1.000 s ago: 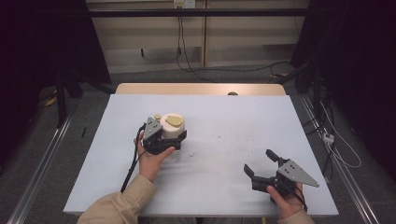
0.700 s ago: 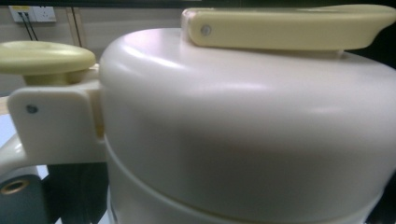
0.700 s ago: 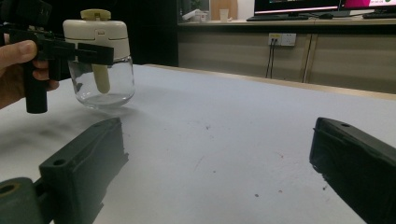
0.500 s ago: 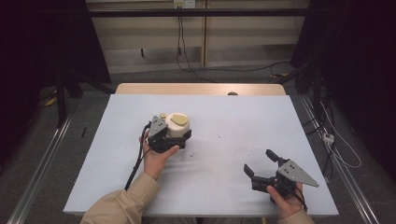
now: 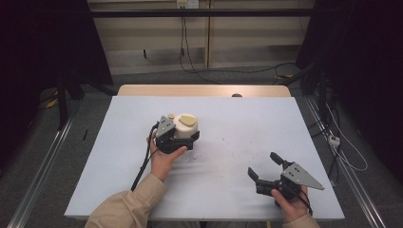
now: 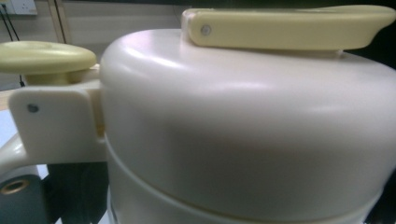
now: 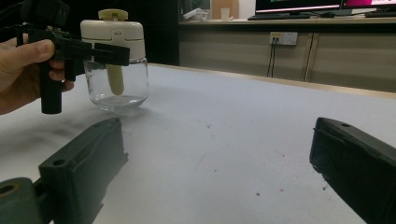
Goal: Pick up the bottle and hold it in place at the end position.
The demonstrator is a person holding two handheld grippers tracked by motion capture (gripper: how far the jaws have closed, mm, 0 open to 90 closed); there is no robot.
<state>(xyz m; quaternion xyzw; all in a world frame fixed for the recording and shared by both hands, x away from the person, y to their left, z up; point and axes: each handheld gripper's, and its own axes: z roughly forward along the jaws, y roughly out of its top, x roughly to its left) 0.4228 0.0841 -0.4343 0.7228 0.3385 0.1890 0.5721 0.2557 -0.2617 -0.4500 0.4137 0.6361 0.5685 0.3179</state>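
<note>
A clear glass jar with a cream lid [image 5: 185,124] stands left of the table's middle. Its pale yellow knob and flip tab sit on top. My left gripper [image 5: 187,131] is shut on the lid, one jaw on each side. In the left gripper view the lid [image 6: 243,130] is pressed close against the lens. The right gripper view shows the jar [image 7: 114,60] far left, with a yellow spoon handle inside and the left gripper [image 7: 112,49] clamped at lid height. My right gripper [image 5: 263,164] stands open near the front right, with nothing between its jaws [image 7: 219,158].
The pale blue table [image 5: 228,118] has a wooden strip along its far edge. Cables run across the floor behind it and to its right. A metal rail lies on the floor at each side.
My left gripper and the jar have shifted slightly to the right across the table. The right gripper has stayed where it was.
</note>
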